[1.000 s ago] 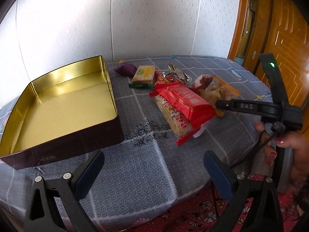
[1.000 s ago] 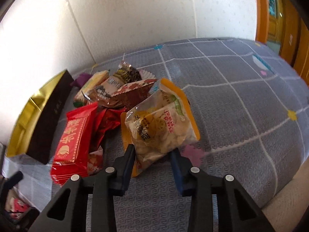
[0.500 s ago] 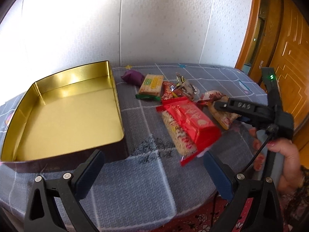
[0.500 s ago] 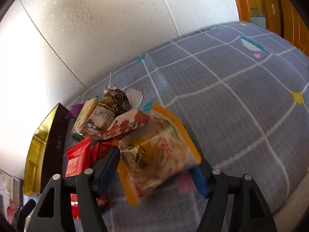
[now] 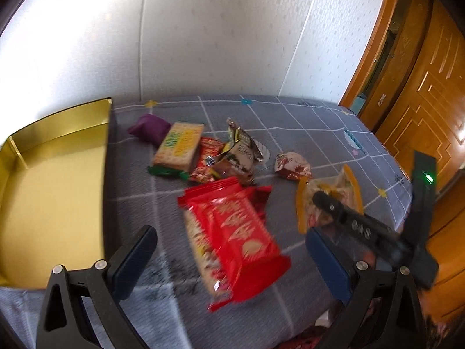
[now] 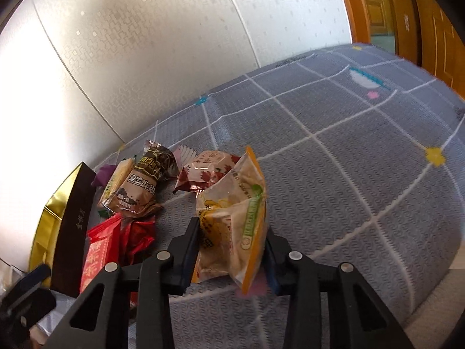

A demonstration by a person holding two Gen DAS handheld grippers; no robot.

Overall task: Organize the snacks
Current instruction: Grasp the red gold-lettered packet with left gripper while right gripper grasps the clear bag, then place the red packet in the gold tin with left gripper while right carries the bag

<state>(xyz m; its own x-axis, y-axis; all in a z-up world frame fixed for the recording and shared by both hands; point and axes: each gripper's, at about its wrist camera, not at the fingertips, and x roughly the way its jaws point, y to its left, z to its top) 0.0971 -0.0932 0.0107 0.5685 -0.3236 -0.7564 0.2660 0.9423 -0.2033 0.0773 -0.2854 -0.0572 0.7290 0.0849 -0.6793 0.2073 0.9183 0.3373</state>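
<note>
My right gripper (image 6: 232, 244) is shut on the orange-edged snack bag (image 6: 235, 218) and holds it crumpled, raised off the cloth; the bag also shows in the left wrist view (image 5: 328, 197). My left gripper (image 5: 229, 256) is open and empty, above a red biscuit pack (image 5: 235, 232). The gold tin box (image 5: 43, 180) stands open at the left. A yellow cracker pack (image 5: 178, 145), a purple pouch (image 5: 148, 129), a brown wrapper (image 5: 238, 157) and a red-white packet (image 5: 292, 165) lie beyond.
The snacks lie on a grey checked cloth (image 6: 348, 174) over the table. A white wall runs behind. A wooden door (image 5: 430, 110) stands at the right. The table's front edge is close below both grippers.
My right gripper has closed tighter on the orange-edged bag and lifted it, crumpling it. My left gripper has moved right and closer over the red pack; the tin has slid to the left edge.
</note>
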